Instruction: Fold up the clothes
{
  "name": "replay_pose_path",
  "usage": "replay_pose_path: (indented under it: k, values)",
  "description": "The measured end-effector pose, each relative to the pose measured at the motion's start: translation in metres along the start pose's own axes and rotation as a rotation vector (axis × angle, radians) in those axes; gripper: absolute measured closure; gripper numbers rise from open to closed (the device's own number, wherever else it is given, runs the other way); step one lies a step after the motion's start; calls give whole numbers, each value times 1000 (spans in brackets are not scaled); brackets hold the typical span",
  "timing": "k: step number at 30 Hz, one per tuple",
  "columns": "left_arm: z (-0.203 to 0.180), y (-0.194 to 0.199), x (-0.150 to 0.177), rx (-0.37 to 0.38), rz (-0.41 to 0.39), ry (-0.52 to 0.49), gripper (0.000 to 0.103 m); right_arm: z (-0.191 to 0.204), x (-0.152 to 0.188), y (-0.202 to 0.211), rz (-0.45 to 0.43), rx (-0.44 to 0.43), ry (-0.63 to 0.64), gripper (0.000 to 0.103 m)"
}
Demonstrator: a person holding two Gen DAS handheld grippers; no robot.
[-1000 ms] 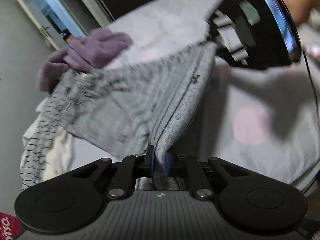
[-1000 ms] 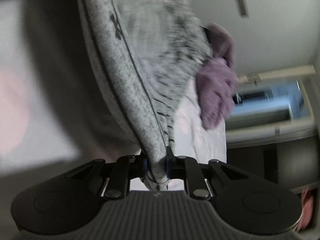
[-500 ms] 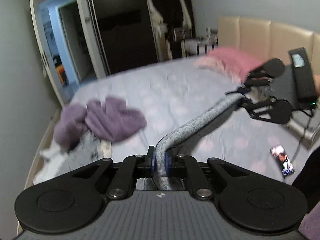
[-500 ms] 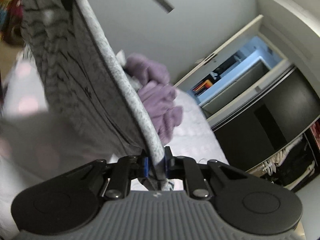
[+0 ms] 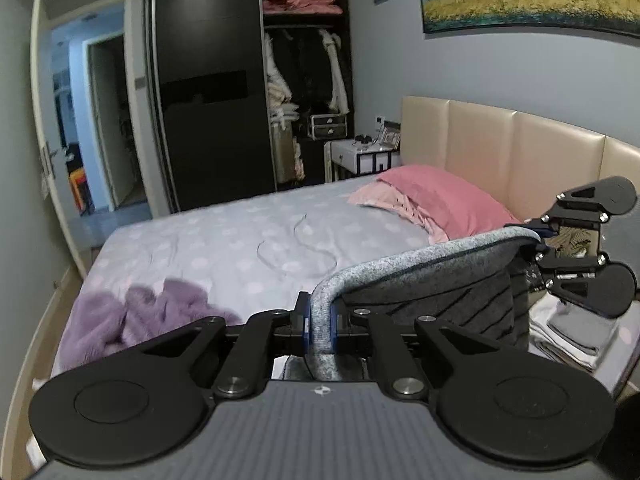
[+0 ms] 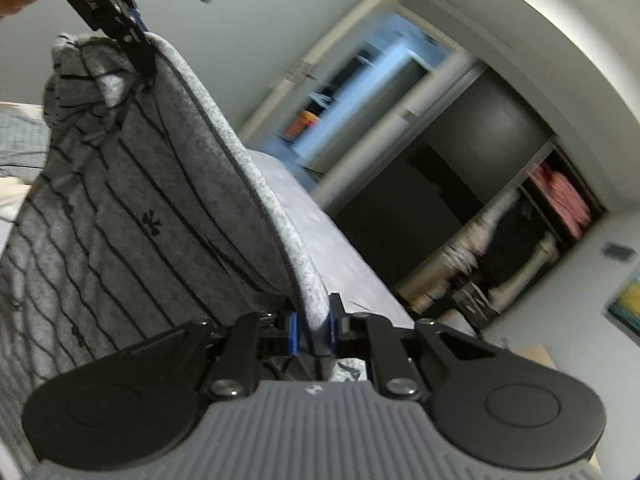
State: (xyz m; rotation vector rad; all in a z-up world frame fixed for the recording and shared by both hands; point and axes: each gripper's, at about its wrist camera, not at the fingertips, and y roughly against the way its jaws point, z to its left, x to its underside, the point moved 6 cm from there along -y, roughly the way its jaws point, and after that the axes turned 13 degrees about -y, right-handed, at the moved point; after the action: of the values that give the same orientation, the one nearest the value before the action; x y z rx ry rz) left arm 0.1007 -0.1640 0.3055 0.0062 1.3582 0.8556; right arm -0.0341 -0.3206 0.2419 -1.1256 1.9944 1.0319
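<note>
A grey striped garment [image 6: 132, 208] with a thick heathered waistband [image 5: 420, 260] hangs in the air, stretched between both grippers above the bed. My left gripper [image 5: 320, 320] is shut on one end of the waistband. The other end is pinched in my right gripper [image 6: 312, 328], which also shows at the right of the left wrist view [image 5: 536, 240]. In the right wrist view the left gripper [image 6: 136, 40] appears at the upper left, clamped on the band. The garment's body with thin dark stripes drapes down below the band.
The bed [image 5: 208, 248] has a pale dotted sheet, a purple fuzzy garment [image 5: 132, 320] near its foot, a pink pillow [image 5: 444, 196] by the beige headboard, and folded clothes [image 5: 576, 332] at the right. An open wardrobe [image 5: 304, 80] and a doorway [image 5: 92, 120] lie beyond.
Both grippers have risen high, lifting the striped garment off the pile. The views now look across the room instead of down at the bed, and the waistband is stretched between them.
</note>
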Motion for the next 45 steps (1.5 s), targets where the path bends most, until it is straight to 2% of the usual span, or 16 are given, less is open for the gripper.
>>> replay_pose_path:
  k: [3, 6, 11, 15, 19, 23, 27, 30, 35, 41, 45]
  values:
    - [0, -19, -19, -3, -34, 4, 96, -15, 2, -9, -12, 78, -22, 88]
    - [-2, -23, -30, -2, -68, -6, 96, -26, 5, -5, -39, 118, -30, 88]
    - [-25, -20, -11, 29, -37, -103, 96, -23, 25, 7, -32, 108, 9, 88]
    - [-56, -25, 37, 69, 50, -181, 96, 3, 59, 11, 25, 41, 64, 88]
    - [-94, -24, 105, 148, 154, -238, 96, 43, 109, 29, 116, -74, 118, 88]
    - [-134, -9, 171, 263, 249, -261, 97, 76, 154, 58, 219, -201, 112, 88]
    - [-167, 23, 213, 355, 297, -278, 97, 101, 185, 95, 280, -309, 96, 88]
    - [-182, 42, 232, 401, 339, -291, 97, 117, 199, 124, 300, -372, 101, 88]
    - [-189, 53, 244, 441, 384, -298, 97, 133, 214, 156, 326, -450, 117, 88]
    - [-188, 36, 244, 434, 402, -322, 97, 126, 219, 127, 371, -460, 54, 88]
    - [-176, 7, 230, 426, 390, -374, 96, 119, 217, 90, 420, -457, -17, 87]
